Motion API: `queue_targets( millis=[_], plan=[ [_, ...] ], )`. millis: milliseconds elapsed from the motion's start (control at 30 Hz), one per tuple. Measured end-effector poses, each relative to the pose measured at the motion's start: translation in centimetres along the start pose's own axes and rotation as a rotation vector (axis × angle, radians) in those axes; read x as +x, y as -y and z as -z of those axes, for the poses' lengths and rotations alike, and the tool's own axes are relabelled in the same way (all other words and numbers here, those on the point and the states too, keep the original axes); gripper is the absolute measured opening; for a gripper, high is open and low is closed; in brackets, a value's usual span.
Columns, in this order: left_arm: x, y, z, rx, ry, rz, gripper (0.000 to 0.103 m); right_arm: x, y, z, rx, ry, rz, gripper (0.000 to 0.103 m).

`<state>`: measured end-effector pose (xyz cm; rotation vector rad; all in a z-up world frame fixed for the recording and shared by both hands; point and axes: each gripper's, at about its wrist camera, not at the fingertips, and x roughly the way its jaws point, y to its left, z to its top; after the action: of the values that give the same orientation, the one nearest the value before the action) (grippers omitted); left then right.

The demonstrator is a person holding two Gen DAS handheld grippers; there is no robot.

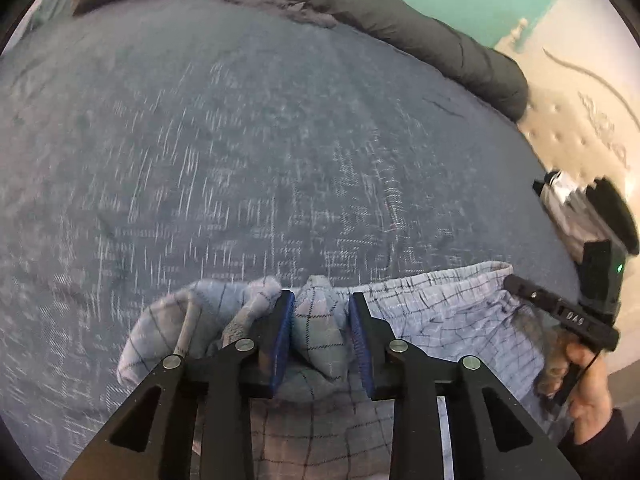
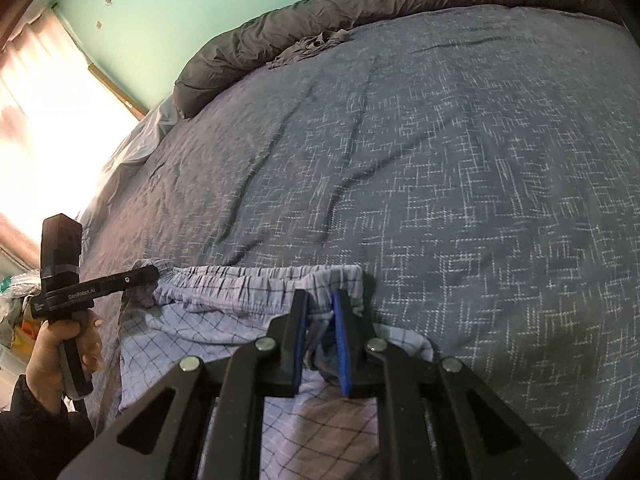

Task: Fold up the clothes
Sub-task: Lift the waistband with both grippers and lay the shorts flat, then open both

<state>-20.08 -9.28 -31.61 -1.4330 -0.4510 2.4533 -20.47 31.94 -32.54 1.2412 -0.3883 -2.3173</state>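
Left gripper: I've got a bunched fold of the checked shorts pinched between the blue pads, jaws narrow, cloth filling the gap. Right gripper: jaws narrower, clamped on a bunch of the same shorts just below the waistband, close to its right-hand corner.

Shorts lie at the near edge of the bed, waistband stretched between the two grippers, legs dropping toward me under the linkages. I can't see the leg hems in either view; both are cut off by the gripper frames.

From the left wrist view, cloth bulges out to the left of the fingers in a loose lump; I can't tell whether that is a leg or waistband. To the right, the right gripper's fingers sit on the far waistband end, the tips half buried in fabric, with the right hand on the grip below.

From the right wrist view, the left gripper's tip meets the opposite waistband corner; the contact point is in shadow. The left hand holds its handle.

Beyond: blue patterned bedspread, motion-blurred in the left view. A grey duvet is rolled along the far edge. The window at left is blown out, with no detail.
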Motion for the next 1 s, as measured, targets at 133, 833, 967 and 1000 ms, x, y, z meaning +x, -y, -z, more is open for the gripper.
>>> queue_targets(
  millis=[133, 833, 967, 1000],
  plan=[
    [-1.7, 0.0, 0.0, -0.003, 0.068, -0.001, 0.011, -0.9, -0.4, -0.1, -0.022, 0.029, -0.010, 0.012],
    [-7.5, 3.5, -8.4, 0.077, 0.254, -0.020, 0.007, -4.3, -4.4, -11.1, -0.153, 0.212, 0.030, 0.007],
    [-5.2, 2.8, -11.1, 0.077, 0.194, -0.053, 0.006, -0.7, -3.4, -13.3, -0.166, 0.127, 0.089, 0.007],
    [-4.3, 2.3, -11.7, 0.068, 0.174, -0.056, 0.006, 0.4, -3.1, -13.7, -0.171, 0.103, 0.113, 0.007]
  ],
)
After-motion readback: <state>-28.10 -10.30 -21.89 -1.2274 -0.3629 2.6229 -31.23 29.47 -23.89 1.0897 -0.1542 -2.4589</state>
